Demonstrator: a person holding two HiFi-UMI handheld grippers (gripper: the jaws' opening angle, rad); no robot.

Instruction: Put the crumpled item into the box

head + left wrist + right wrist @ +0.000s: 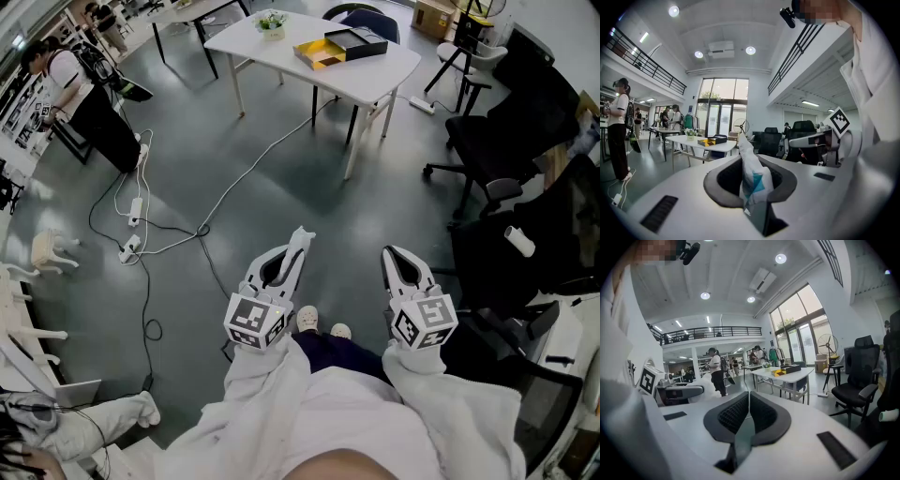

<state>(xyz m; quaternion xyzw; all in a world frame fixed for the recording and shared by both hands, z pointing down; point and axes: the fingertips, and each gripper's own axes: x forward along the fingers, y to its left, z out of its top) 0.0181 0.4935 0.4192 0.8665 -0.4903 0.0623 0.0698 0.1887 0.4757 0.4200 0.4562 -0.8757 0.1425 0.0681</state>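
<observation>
Pinching the crumpled item so it cannot drop, the left claw faces the box; the right claw is pressed together.

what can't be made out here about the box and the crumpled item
1. Inside of the box: head view, too small and far, on the table.
2. What the crumpled item is: left gripper view, lower part hidden in the left gripper, print blurred.
3. Box in both gripper views: tiny, seen side-on.
</observation>
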